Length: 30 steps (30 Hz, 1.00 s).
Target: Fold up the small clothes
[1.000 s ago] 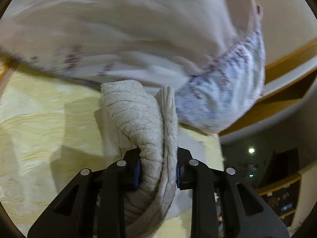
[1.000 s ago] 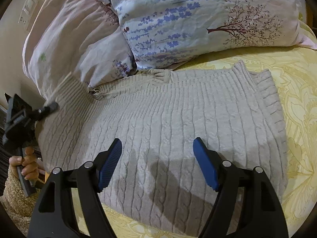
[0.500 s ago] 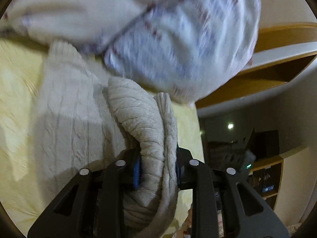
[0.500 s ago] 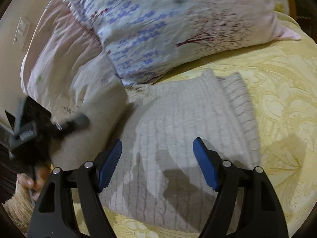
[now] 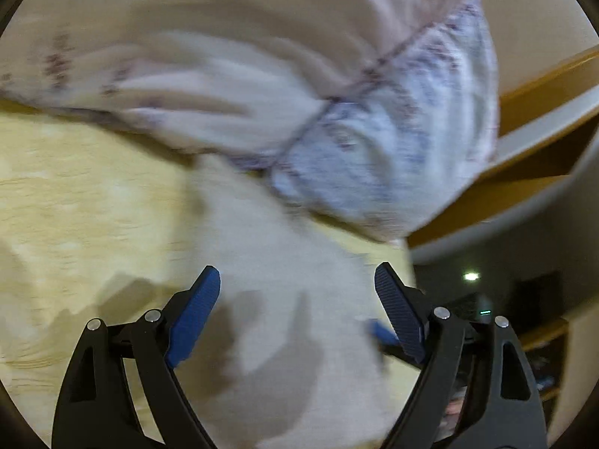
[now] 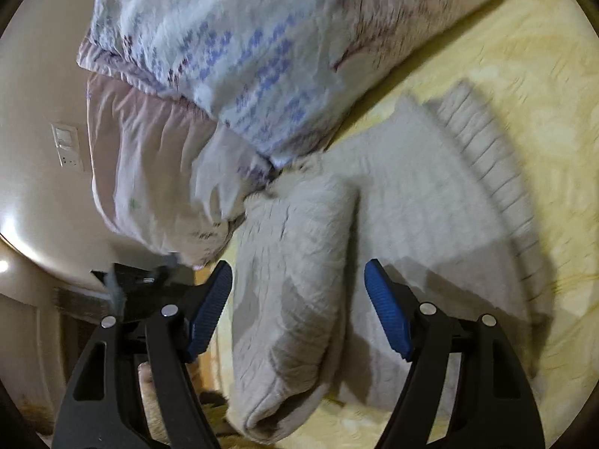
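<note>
A beige cable-knit sweater [image 6: 411, 224] lies on the yellow bedspread [image 6: 531, 93], its left sleeve [image 6: 295, 299] folded over onto the body. In the blurred left wrist view the sweater [image 5: 284, 299] lies under my left gripper [image 5: 297, 288], which is open and empty just above it. My right gripper [image 6: 297, 280] is open and empty, hovering above the folded sleeve. The left gripper also shows dimly in the right wrist view [image 6: 138, 284], at the bed's left edge.
Two floral pillows [image 6: 262, 37] lie against the sweater's far edge; they also show in the left wrist view [image 5: 374, 149]. A wall with a switch plate [image 6: 67, 146] stands left of the bed. A wooden headboard [image 5: 543, 86] is at the right.
My left gripper carried the sleeve over onto the sweater's body, then opened and let it go. My right gripper stayed open and shifted left over the folded sleeve.
</note>
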Tool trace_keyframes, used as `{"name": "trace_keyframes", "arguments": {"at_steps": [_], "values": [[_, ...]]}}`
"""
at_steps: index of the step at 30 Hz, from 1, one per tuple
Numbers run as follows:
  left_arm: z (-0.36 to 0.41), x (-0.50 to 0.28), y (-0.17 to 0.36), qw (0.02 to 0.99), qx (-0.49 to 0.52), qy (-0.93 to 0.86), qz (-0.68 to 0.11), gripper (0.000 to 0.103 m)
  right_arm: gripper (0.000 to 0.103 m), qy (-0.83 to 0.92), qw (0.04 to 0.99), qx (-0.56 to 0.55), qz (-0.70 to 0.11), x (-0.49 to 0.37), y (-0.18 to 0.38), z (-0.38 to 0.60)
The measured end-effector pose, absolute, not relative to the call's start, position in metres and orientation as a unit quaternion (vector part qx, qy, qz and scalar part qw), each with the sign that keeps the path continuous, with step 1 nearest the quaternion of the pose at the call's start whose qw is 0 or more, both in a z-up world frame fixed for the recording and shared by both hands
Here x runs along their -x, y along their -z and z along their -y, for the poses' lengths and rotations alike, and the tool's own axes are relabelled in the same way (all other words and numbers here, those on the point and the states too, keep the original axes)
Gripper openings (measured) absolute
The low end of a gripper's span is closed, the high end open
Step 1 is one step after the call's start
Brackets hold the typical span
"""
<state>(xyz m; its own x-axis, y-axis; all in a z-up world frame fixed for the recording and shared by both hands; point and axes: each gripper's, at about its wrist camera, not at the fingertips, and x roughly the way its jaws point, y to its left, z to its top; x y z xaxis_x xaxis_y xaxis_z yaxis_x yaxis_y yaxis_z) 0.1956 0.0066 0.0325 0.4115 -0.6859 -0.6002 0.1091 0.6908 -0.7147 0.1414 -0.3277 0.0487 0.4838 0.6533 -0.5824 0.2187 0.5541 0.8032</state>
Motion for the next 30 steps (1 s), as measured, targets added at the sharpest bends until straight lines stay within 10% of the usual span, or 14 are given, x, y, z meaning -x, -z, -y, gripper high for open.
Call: {"name": "trace_keyframes", "arguments": {"at_steps": [10, 16, 30], "values": [[-0.007, -0.184, 0.009, 0.761, 0.273, 0.227, -0.543, 0.085, 0.054, -0.168, 0.702, -0.428, -0.543, -0.156, -0.024, 0.287], [0.004, -0.178, 0.014, 0.754, 0.261, 0.236, -0.554, 0.085, 0.017, -0.128, 0.741, -0.4, -0.524, -0.162, -0.029, 0.286], [0.007, -0.166, 0.004, 0.75, 0.263, 0.26, -0.549, 0.085, 0.014, -0.041, 0.853, -0.224, -0.469, -0.157, -0.099, 0.322]]}}
